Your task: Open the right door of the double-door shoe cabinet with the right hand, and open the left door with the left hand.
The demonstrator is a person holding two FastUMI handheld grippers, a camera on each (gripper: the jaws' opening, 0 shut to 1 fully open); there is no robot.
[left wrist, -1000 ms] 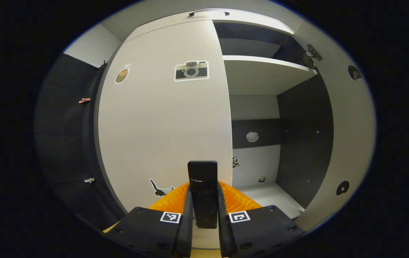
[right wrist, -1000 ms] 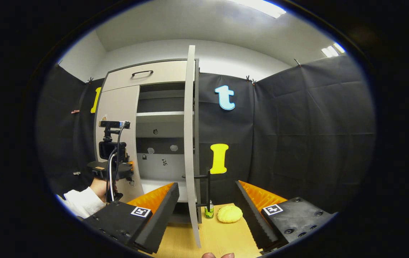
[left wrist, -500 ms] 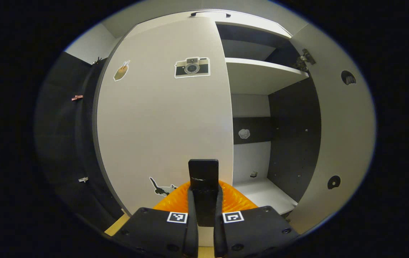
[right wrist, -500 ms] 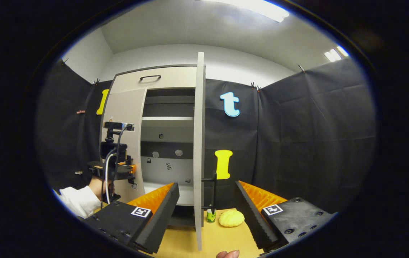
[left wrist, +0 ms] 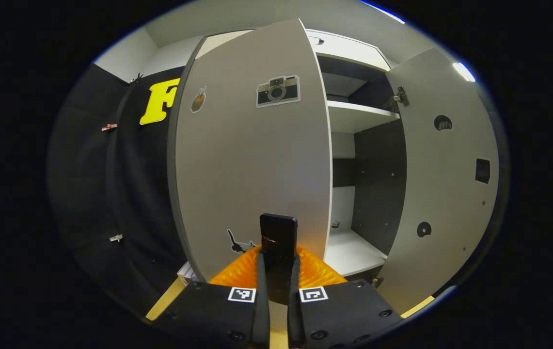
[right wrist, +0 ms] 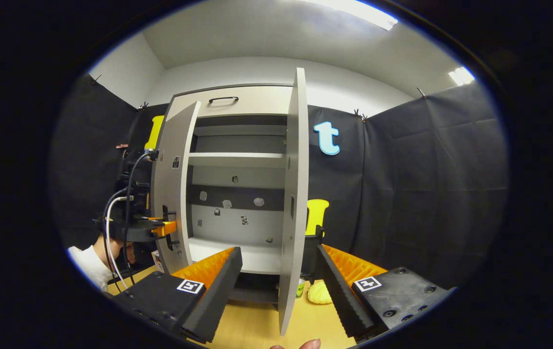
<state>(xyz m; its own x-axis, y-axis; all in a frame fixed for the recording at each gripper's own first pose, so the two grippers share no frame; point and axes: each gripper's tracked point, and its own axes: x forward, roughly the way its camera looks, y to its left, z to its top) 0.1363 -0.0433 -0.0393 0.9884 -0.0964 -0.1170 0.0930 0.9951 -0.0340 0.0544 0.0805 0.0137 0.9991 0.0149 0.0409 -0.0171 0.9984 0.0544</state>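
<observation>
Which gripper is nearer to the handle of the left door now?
Left. The left gripper is shut on the left door's handle. The right gripper is open and apart from it, straddling the right door.

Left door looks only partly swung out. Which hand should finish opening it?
Left. The left tongs are clamped on the left door's handle; the right tongs hang open, straddling the right door's edge.

Both doors stand ajar. My right gripper (right wrist: 278,286) straddles the right door (right wrist: 292,203) edge-on; it splits my way in. Open room between it and the left door (right wrist: 175,194), shelf (right wrist: 237,159) crossing above.
</observation>
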